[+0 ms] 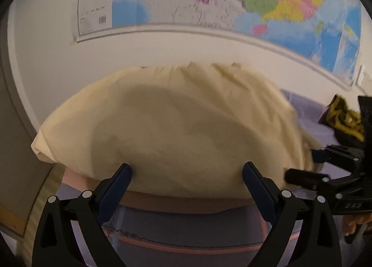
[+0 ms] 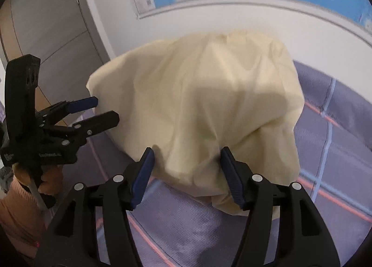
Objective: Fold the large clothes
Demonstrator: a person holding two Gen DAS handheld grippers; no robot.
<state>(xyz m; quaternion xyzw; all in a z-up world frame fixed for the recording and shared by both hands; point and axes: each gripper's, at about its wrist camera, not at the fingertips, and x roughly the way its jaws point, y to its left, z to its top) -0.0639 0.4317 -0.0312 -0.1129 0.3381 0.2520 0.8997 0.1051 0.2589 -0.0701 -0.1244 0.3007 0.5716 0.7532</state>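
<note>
Left tongs (image 1: 187,170), right tongs (image 2: 187,157) spread; cream garment (image 2: 197,109) between.

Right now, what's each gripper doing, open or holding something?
Left gripper: open, holding nothing.
Right gripper: open, cream garment between its jaws, not clamped.

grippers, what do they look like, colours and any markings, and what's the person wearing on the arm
Both the left gripper and the right gripper are black plastic, with angular linkage arms joined by round silver rivets. Each finger carries a dark blue ribbed pad. Small embossed lettering sits on the body, too blurred to read. The hand holding the left one comes out of a salmon-pink knitted sleeve.
</note>
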